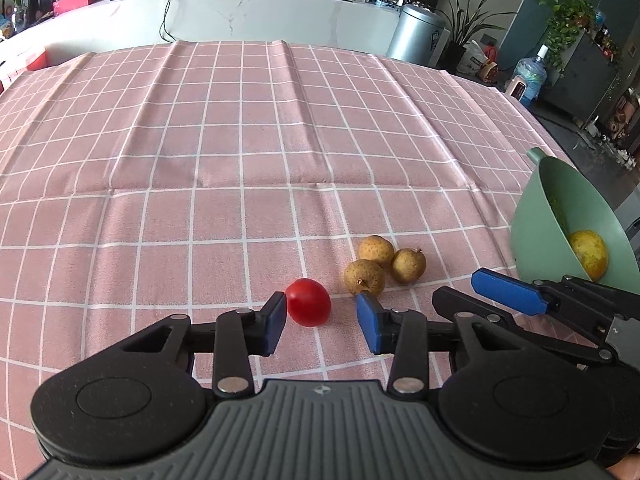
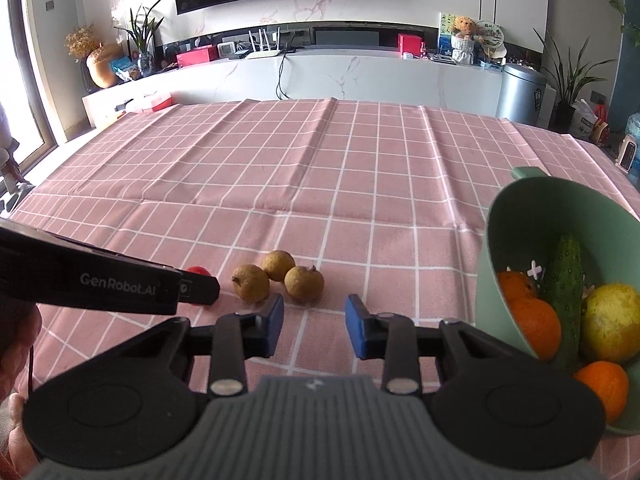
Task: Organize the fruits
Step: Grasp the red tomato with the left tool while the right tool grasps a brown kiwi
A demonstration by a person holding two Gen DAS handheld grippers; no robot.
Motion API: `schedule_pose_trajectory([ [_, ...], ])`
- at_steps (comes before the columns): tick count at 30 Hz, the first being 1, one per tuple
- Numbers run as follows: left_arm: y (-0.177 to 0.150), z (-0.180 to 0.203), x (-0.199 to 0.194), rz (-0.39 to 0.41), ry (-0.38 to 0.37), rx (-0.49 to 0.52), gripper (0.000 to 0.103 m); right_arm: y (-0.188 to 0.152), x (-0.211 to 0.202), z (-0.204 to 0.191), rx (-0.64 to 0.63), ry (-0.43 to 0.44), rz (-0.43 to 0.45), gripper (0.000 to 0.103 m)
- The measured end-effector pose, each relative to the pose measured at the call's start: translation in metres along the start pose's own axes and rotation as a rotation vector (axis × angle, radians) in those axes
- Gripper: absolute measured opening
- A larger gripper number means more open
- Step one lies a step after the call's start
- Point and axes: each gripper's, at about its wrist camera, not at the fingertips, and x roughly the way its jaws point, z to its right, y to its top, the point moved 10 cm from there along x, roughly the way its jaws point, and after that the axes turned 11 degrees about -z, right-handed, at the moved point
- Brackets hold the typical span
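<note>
Left wrist view: the tomato (image 1: 309, 307) lies on the cloth (image 1: 240, 160) between the wide-open, empty left gripper (image 1: 322, 320) fingers, touching the left pad. Three longans (image 1: 384, 270) sit just beyond. Right gripper (image 2: 314, 322) gapes empty beside the bowl (image 2: 520, 216).

my left gripper (image 1: 321, 322) jaws spread, tomato (image 1: 308, 297) between the pads, touching the left pad (image 1: 276, 322), clear of the right one. three longans (image 1: 383, 265) clustered just beyond the right pad. right gripper (image 1: 486, 294) beside me, jaws apart. green bowl (image 1: 560, 204) at far right, yellow fruit (image 1: 588, 254) inside.
</note>
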Motion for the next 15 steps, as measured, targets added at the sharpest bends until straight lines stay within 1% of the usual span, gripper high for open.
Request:
schedule_pose_trajectory([
  [4, 0.000, -0.004, 0.008, -0.010, 0.035, 0.014, 0.044, 0.005, 0.010, -0.001, -0.027, -0.010, 0.002, 0.030],
  [9, 0.000, -0.005, 0.014, -0.014, 0.040, 0.026, 0.044, 0.009, 0.020, -0.001, -0.022, 0.001, -0.002, 0.029],
  [12, 0.000, -0.005, 0.015, -0.013, 0.054, 0.038, 0.039, 0.009, 0.025, -0.001, -0.022, 0.009, -0.010, 0.029],
  [15, 0.001, -0.005, 0.016, -0.008, 0.052, 0.042, 0.039, 0.009, 0.032, 0.000, -0.014, 0.021, -0.018, 0.029],
])
